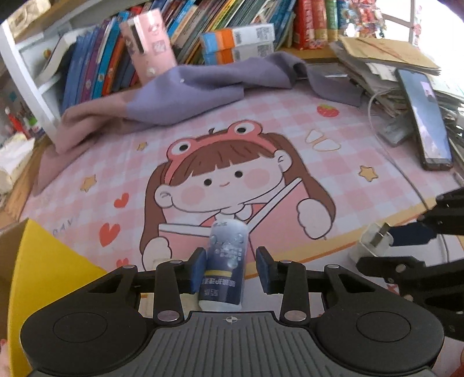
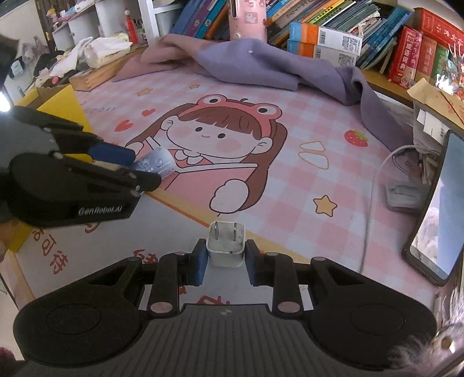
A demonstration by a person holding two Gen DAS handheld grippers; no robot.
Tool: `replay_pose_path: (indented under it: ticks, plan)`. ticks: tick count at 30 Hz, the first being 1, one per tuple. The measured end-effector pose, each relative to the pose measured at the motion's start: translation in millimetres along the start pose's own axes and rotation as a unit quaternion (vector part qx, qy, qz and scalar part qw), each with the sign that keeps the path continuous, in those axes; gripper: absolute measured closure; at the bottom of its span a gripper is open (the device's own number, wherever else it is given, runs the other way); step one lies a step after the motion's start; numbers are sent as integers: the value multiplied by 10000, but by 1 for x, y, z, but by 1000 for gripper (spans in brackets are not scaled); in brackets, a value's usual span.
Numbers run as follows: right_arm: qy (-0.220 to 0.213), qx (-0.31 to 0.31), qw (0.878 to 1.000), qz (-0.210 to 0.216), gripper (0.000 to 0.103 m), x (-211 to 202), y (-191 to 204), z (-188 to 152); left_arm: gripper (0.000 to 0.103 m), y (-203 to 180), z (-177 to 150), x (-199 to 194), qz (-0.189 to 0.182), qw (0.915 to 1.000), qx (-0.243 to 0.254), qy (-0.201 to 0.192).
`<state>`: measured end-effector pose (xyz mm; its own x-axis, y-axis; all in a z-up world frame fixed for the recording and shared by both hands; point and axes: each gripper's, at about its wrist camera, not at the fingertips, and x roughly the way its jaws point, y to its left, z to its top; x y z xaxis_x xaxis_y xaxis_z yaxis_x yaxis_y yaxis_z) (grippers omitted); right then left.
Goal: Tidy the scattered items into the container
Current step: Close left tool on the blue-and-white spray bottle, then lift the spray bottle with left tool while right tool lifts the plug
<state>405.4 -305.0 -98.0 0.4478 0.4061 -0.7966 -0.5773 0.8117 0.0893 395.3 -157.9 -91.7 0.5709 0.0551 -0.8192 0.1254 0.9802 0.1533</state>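
A small cylindrical bottle (image 1: 227, 255) with a dark blue and white label lies lengthwise between the fingers of my left gripper (image 1: 230, 261), which is shut on it. The right wrist view shows the same bottle (image 2: 155, 162) sticking out of the left gripper (image 2: 145, 169) over the mat. My right gripper (image 2: 225, 256) is shut on a white charger plug (image 2: 225, 246), prongs pointing away. This plug (image 1: 374, 240) and the right gripper (image 1: 374, 248) appear at the right edge of the left wrist view. The yellow container (image 1: 43, 261) stands at the left (image 2: 62, 98).
A pink cartoon desk mat (image 1: 261, 139) covers the desk. A purple and pink cloth (image 1: 188, 92) is bunched at the back before a row of books (image 1: 232, 23). A phone (image 2: 435, 217) leans on stacked papers at the right, beside a white cable (image 2: 374, 188).
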Motion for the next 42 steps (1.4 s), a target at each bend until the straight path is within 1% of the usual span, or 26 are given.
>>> replay_pose_path:
  ticks: [4, 7, 9, 12, 16, 17, 21, 23, 24, 27, 33, 42]
  plan:
    - [67, 15, 10000, 0, 77, 5, -2, -1, 67, 2, 0, 5, -85, 9999, -114, 64]
    - [43, -18, 10000, -26, 77, 6, -1, -1, 67, -1, -2, 7, -416, 9982, -317, 284]
    - [39, -64, 10000, -48, 77, 7, 0, -1, 67, -6, -6, 4, -547, 9974, -314, 334]
    - [57, -105, 9999, -72, 76, 8, 1, -2, 62, -9, -9, 6, -521, 9977, -294, 324]
    - [55, -143, 9998, -140, 72, 11, 1, -2, 62, -5, -4, 10, -492, 9976, -389, 276]
    - [50, -148, 9998, -153, 71, 12, 1, -2, 63, -5, -3, 11, -509, 9976, -398, 247]
    - [3, -275, 9994, -192, 69, 15, 4, -1, 72, -5, -3, 10, -566, 9970, -475, 209]
    - [-10, -312, 9993, -184, 77, 15, 5, -1, 72, -5, -4, 9, -602, 9968, -478, 237]
    - [-5, -308, 9994, -169, 77, 15, 6, 0, 72, -4, -4, 7, -631, 9963, -518, 264]
    - [-131, -311, 9993, -153, 77, 6, 8, 0, 72, -2, -6, -9, -741, 9951, -640, 135]
    - [-326, -309, 9989, -101, 77, -18, 16, 0, 72, 7, -12, -55, -884, 9918, -911, -177]
    - [-594, -356, 9975, -130, 77, -59, 37, -3, 72, 29, -38, -118, -1054, 9842, -1284, -619]
